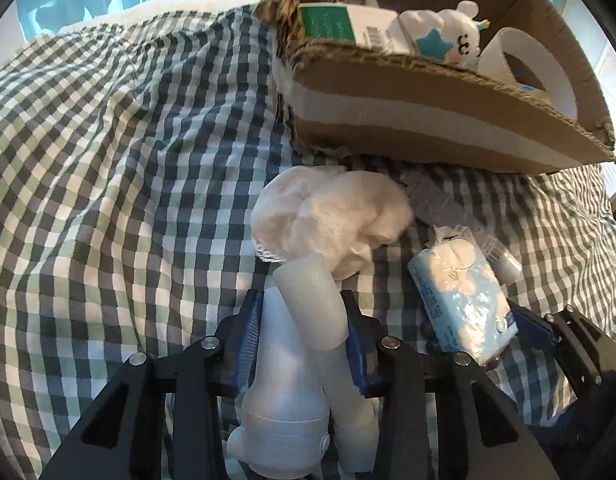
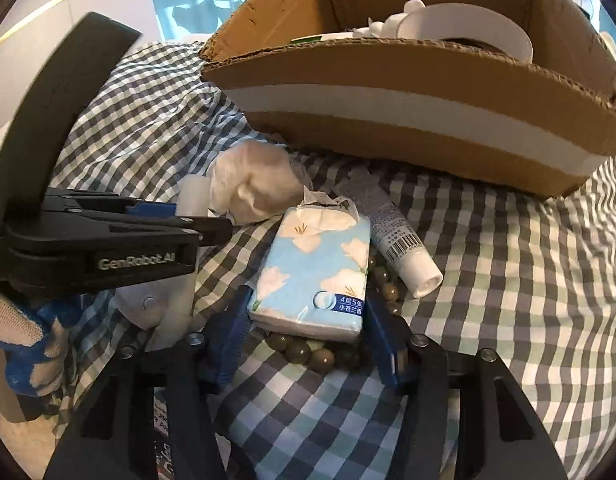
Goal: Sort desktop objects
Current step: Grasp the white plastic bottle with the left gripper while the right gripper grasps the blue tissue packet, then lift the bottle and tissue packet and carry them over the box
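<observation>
Left claw (image 1: 303, 316) labelled "GenRobot.AI", clamped on white spray bottle (image 1: 283, 364). Right claw (image 2: 308, 320) spread wide astride tissue pack (image 2: 314, 276) printed "4层5张".

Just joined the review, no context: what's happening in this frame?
A person with a handheld gripper in each hand is sorting clutter off a checkered cloth into a cardboard box. The left gripper is shut on a white plastic device. The right gripper straddles a blue tissue pack lying on a bead bracelet, jaws open. A crumpled white bag and a tube wait outside the box, which already holds a tape roll.
</observation>
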{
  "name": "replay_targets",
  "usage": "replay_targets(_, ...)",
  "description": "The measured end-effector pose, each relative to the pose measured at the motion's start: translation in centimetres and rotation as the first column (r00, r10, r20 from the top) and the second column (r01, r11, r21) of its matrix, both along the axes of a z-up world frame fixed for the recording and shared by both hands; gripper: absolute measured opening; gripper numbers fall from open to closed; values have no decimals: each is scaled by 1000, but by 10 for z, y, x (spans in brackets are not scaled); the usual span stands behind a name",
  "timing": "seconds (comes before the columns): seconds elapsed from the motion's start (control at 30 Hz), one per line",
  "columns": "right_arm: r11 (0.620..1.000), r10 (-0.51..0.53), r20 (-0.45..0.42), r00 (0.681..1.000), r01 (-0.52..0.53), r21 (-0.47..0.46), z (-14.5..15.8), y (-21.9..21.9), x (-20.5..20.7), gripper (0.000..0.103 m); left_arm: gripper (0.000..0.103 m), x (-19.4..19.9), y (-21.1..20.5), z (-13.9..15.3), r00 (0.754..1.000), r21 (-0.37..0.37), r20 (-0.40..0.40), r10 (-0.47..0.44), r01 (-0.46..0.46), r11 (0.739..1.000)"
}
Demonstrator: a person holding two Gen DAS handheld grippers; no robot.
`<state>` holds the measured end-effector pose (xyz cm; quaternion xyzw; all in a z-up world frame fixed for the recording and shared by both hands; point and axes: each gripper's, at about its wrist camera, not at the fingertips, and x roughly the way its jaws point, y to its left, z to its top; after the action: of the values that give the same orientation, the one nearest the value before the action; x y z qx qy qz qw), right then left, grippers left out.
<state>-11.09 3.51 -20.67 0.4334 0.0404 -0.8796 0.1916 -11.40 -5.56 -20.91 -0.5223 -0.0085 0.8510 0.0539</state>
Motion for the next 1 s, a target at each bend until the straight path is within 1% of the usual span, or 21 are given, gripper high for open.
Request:
replay_targets(0.27, 999, -35, -48, 998, 34, -38, 18, 11, 9, 53, 38, 13, -3, 29, 998, 10, -68, -10, 10, 1000)
replay_targets(0.4, 998, -48, -87, 995, 44, -49, 35, 15, 19, 53, 38, 14, -2, 48, 994, 8, -110, -19, 20, 1000)
replay_targets(0.43, 998, -51, -99, 994, 46, -53, 39, 16, 21, 53, 38, 8, -7, 50, 993, 10, -120, -23, 24, 1000)
replay_targets(0.53, 997, -56, -128, 990, 49, -60, 52, 24, 30, 53, 37, 10, -7, 59, 989, 23, -144, -28, 31, 999)
replay_targets(0.63, 996, -65, -151, 986, 55, -66, 63, 28, 34, 53, 37, 11, 1, 62, 985, 21, -172, -29, 34, 999)
replay_targets(0.7, 996, -72, -163, 984, 61, -72, 69, 31, 38, 53, 36, 14, 1, 68, 983, 32, -182, -32, 38, 999)
replay_targets(0.8, 994, -83, -177, 981, 69, -84, 79, 36, 40, 53, 36, 25, 8, 69, 979, 38, -201, -28, 37, 999)
replay_targets(0.9, 992, -97, -194, 976, 79, -98, 85, 36, 39, 53, 36, 28, 7, 75, 970, 37, -241, -28, 38, 999)
replay_targets(0.97, 991, -105, -203, 973, 84, -105, 89, 36, 40, 53, 36, 32, 8, 83, 956, 27, -293, -31, 40, 999)
replay_targets(1.0, 990, -108, -209, 972, 87, -109, 91, 37, 40, 53, 36, 36, 9, 89, 944, 16, -328, -32, 40, 999)
